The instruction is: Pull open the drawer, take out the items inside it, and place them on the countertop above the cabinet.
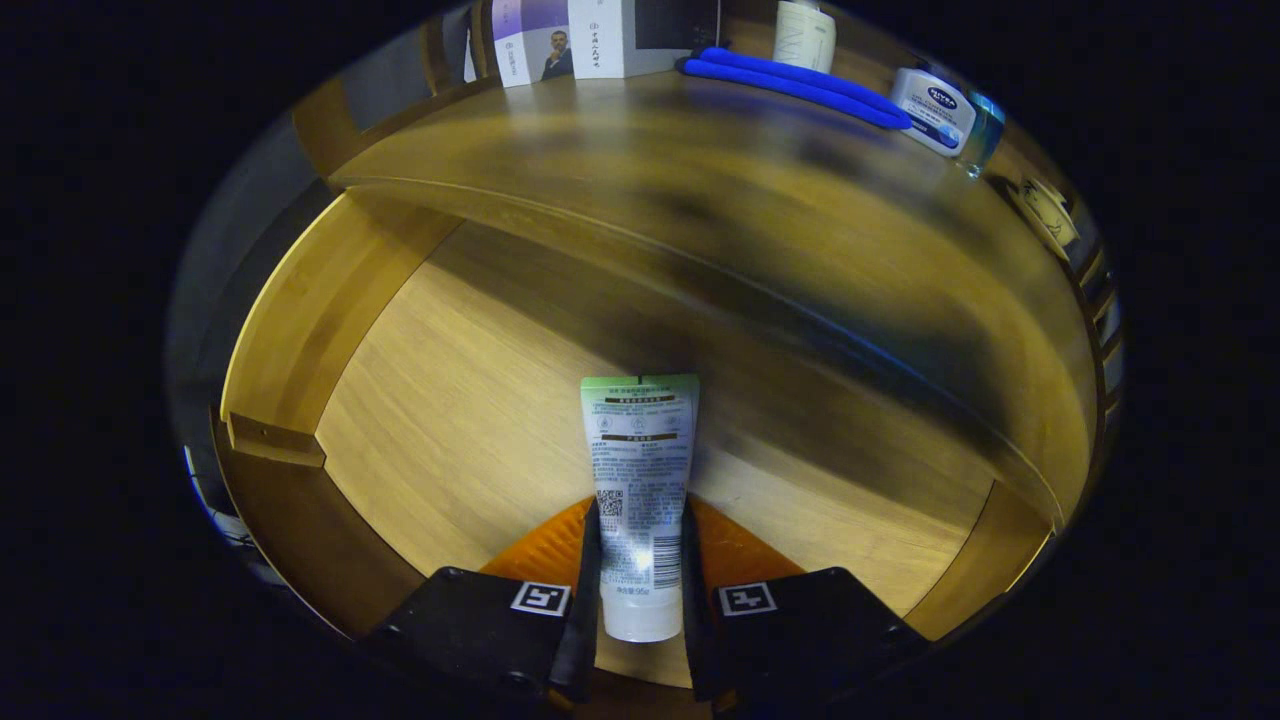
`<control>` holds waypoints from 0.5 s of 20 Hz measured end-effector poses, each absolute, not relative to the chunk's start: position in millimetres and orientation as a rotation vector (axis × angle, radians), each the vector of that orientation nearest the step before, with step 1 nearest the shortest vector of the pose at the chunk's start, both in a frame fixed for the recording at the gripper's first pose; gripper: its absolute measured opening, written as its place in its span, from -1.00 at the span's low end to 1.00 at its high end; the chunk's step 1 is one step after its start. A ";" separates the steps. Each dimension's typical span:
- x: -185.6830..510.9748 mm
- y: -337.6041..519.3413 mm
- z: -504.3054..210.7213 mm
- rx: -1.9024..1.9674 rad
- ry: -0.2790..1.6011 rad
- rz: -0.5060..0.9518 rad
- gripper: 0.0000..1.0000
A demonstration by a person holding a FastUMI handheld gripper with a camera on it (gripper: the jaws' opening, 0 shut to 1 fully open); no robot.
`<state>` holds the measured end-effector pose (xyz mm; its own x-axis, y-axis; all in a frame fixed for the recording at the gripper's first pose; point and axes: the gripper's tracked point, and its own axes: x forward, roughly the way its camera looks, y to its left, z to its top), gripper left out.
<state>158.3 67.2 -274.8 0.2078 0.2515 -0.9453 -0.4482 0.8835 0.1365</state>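
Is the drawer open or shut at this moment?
Open. The drawer is pulled out below the countertop, its wooden floor exposed. The gripper is shut on the tube above it.

White tube (640, 500) pinched by hand-held gripper (642, 560), over open wooden drawer (450, 420)

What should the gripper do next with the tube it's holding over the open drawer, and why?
Probably carry it forward and set it on a bare patch of the countertop. The gripper is shut on the tube, which sits above the drawer floor, and the countertop just beyond has bare wood short of the blue items.
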 end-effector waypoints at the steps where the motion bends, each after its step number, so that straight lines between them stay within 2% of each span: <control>1: 158.6 67.5 -268.6 -0.162 1.257 0.499 -0.21; 10: 172.3 38.9 -200.6 0.027 1.079 0.551 -0.22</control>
<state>172.3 38.9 -200.6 0.3515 0.4387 -0.8270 -0.4130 0.8655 0.2835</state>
